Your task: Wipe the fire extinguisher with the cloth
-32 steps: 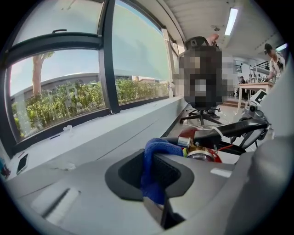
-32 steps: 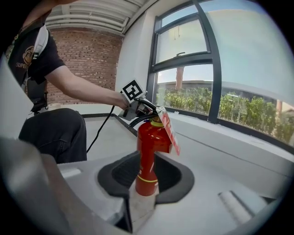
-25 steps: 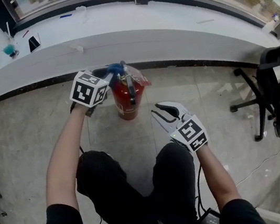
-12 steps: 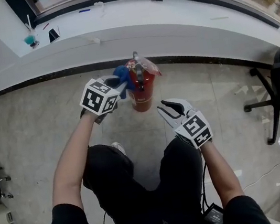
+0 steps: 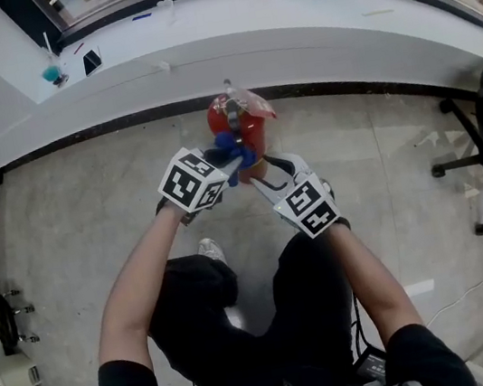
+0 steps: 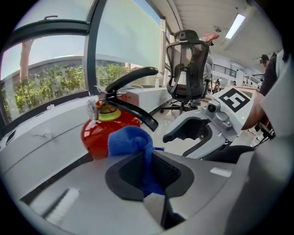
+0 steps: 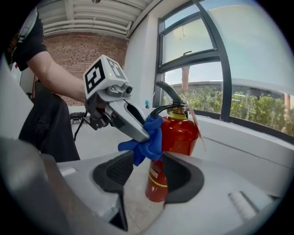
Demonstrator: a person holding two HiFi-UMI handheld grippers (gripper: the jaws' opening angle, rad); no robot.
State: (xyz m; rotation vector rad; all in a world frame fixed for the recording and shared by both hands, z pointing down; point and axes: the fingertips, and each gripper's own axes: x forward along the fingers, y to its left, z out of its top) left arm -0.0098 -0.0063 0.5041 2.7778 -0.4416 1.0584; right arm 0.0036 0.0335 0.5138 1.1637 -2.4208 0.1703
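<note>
The extinguisher (image 5: 239, 124) stood upright on the floor (image 5: 73, 225), close to the foot of the wall under the window. The person crouched just behind it. The left gripper (image 5: 232, 166) was clamped on the blue cloth (image 6: 131, 140), which bunched out past the jaw tips and lay at the top of the red body, just under the black lever (image 6: 133, 75). The right gripper (image 7: 144, 172) had just been opening. Its jaws stood wide apart, with the lower body of the extinguisher showing between them but beyond the pads, which pressed on nothing.

The main risk seemed to be tipping. The cylinder looked tall and narrow and nothing braced it, so a firm push with the cloth high up could rock it or slide it across the smooth floor. If the right gripper closed to steady it, the round painted body might slip out from the pads, or an off-centre squeeze might twist it. The cloth hung right beside the lever and hose, so a stroke could snag it there and pull it from the jaws. Pressure on the lever would also be unwise, since no view showed whether a safety pin was fitted.
</note>
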